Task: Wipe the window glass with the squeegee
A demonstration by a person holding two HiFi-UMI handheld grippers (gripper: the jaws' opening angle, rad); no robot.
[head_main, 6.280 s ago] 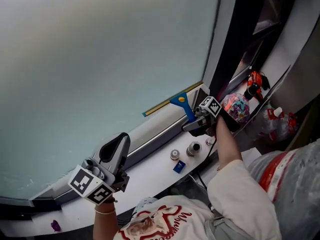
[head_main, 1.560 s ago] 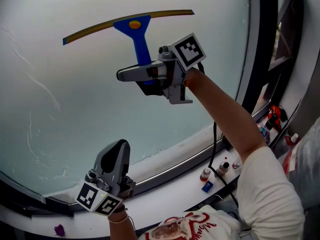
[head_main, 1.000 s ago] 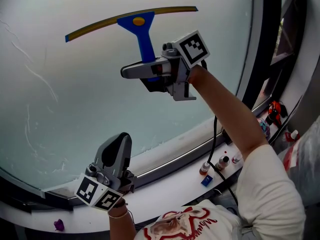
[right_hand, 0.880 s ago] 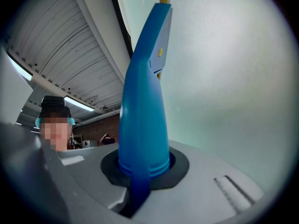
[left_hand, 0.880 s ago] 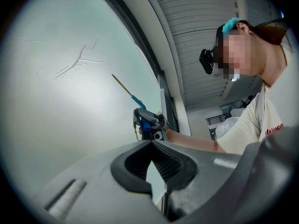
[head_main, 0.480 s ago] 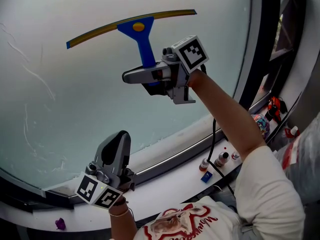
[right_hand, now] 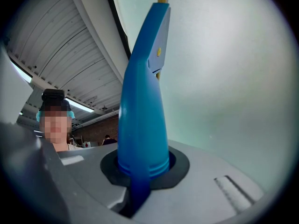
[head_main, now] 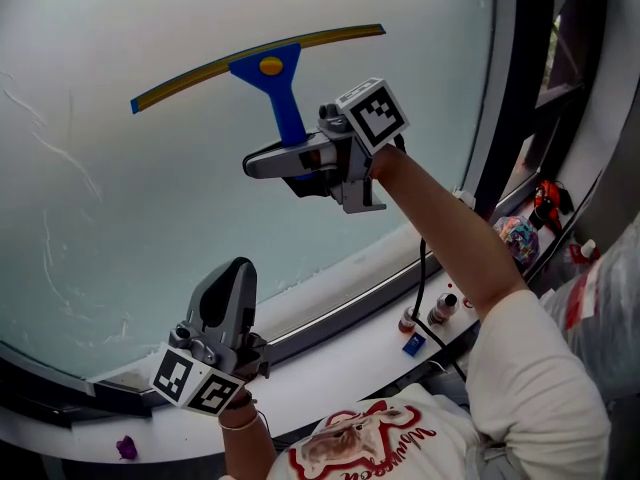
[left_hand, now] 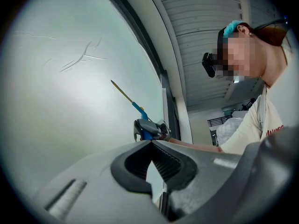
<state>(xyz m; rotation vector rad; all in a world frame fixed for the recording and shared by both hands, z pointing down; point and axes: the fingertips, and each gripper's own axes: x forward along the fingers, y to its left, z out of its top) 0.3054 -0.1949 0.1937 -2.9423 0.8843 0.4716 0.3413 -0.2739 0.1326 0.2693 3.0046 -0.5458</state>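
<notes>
The squeegee [head_main: 270,73] is up high on the window glass [head_main: 150,238], its long yellow blade laid against the pane and slanting, right end higher than left. The blue handle runs down from the blade into the right gripper [head_main: 270,160]. In the right gripper view the jaws [right_hand: 145,171] are grasping that handle near its butt end; they have just eased open a shade, yet the handle sits firmly between them. The arm reaches up and across from the lower right. Thin streaks [head_main: 70,158] mark the glass to the left of the blade. Lower down, well apart from the squeegee, the left gripper [head_main: 235,278] is near the bottom edge of the pane, pointing upward. Its jaws are clenched tip to tip on nothing. Below runs the white sill [head_main: 330,368], with a few small bottles [head_main: 440,313] and a little blue block [head_main: 414,344] at its right and a purple scrap [head_main: 126,447] far left.
</notes>
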